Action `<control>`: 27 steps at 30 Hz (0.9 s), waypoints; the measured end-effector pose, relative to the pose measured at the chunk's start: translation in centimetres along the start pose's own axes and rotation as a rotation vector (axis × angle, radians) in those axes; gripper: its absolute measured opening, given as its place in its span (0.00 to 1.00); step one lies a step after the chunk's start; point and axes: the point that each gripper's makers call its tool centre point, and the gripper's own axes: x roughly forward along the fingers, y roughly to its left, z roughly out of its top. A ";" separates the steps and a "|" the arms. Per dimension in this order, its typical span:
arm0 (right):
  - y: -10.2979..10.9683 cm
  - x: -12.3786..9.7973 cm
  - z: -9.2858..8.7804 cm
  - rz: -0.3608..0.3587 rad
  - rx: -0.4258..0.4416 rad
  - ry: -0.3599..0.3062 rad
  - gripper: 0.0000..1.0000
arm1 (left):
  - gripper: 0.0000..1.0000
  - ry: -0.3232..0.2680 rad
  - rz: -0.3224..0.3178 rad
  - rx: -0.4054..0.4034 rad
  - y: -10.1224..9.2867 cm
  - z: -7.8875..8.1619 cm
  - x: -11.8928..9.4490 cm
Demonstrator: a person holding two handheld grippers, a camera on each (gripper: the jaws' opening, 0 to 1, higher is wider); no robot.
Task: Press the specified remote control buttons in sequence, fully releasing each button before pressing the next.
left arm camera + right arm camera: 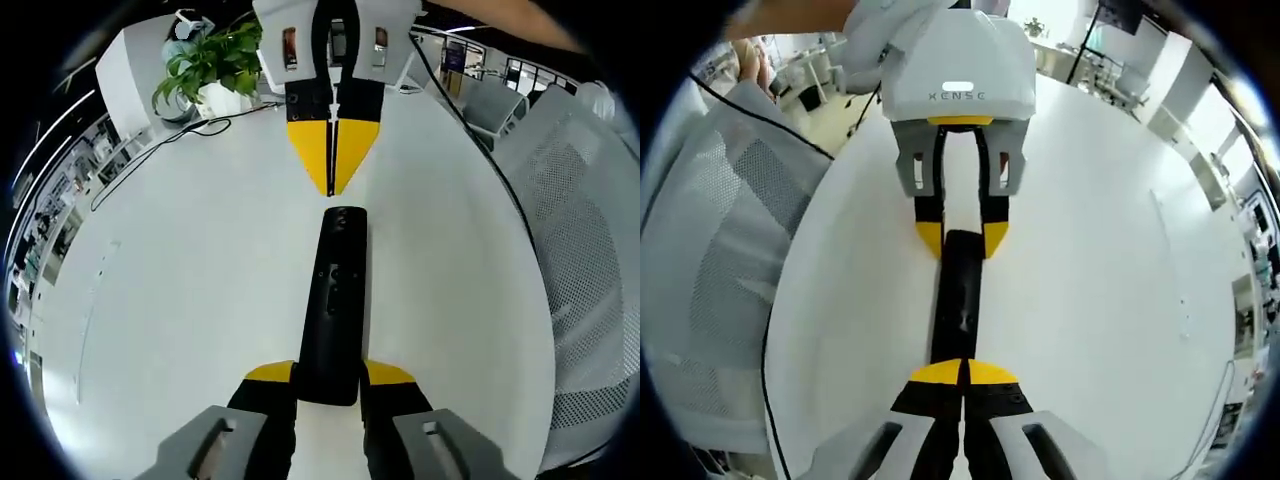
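Here, slim black remote control (334, 300)

The remote control (335, 305) is seen as black plastic with a slight sheen. The table (180, 300) is finished smooth and white, faintly glossy. Perforated grey mesh is noted on the chair (585, 270) at right.
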 end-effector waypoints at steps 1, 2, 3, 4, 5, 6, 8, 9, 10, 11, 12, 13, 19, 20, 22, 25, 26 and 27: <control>0.0 0.0 0.0 0.003 0.002 0.002 0.00 | 0.23 0.000 -0.001 -0.001 0.0 0.0 0.0; 0.0 0.1 0.0 0.003 0.002 0.002 0.00 | 0.23 0.000 -0.001 -0.001 0.0 0.0 0.0; 0.0 0.1 0.0 0.001 0.002 0.002 0.00 | 0.23 0.000 -0.001 -0.001 0.0 0.0 0.0; 0.0 0.1 0.0 0.004 0.007 0.001 0.00 | 0.23 0.000 -0.001 -0.002 0.0 0.0 0.0; 0.0 0.2 0.0 0.005 0.009 0.001 0.00 | 0.23 0.000 -0.001 -0.001 0.0 0.0 0.0; -0.1 0.2 -0.1 0.003 0.008 0.002 0.00 | 0.23 -0.001 -0.001 -0.001 0.0 0.0 0.0; -0.1 0.3 -0.1 0.006 0.010 0.003 0.00 | 0.23 -0.001 -0.002 -0.001 0.0 0.0 0.0; -0.1 0.4 -0.1 0.006 0.011 0.003 0.00 | 0.23 -0.002 -0.002 -0.001 -0.1 0.0 0.0; -0.1 0.5 -0.2 0.006 0.009 0.006 0.00 | 0.23 -0.002 -0.002 -0.001 -0.1 0.0 0.0; -0.1 0.7 -0.2 0.008 0.010 0.007 0.00 | 0.23 -0.003 -0.002 -0.001 -0.1 0.0 0.0; -0.1 0.8 -0.2 0.011 0.012 0.006 0.00 | 0.23 -0.003 -0.002 -0.001 -0.1 0.0 0.0; -0.1 0.9 -0.2 0.012 0.012 0.006 0.00 | 0.23 -0.003 -0.002 -0.001 -0.1 0.0 0.0; -0.1 1.9 -0.4 0.019 0.012 0.011 0.00 | 0.23 -0.008 -0.002 -0.001 -0.1 0.0 0.0; -0.1 2.0 -0.4 0.020 0.014 0.010 0.00 | 0.23 -0.009 -0.002 -0.002 -0.1 0.0 0.0; 0.0 2.3 -0.5 0.024 0.016 0.010 0.00 | 0.23 -0.011 -0.002 -0.002 -0.1 0.0 0.0; 0.1 2.7 -0.5 0.024 0.012 0.014 0.00 | 0.23 -0.013 -0.002 -0.002 -0.1 0.0 0.0; 0.1 2.8 -0.5 0.026 0.012 0.013 0.00 | 0.23 -0.013 -0.002 -0.002 -0.1 0.0 0.0; 0.1 2.9 -0.5 0.028 0.013 0.013 0.00 | 0.23 -0.014 -0.003 -0.002 -0.1 0.0 0.0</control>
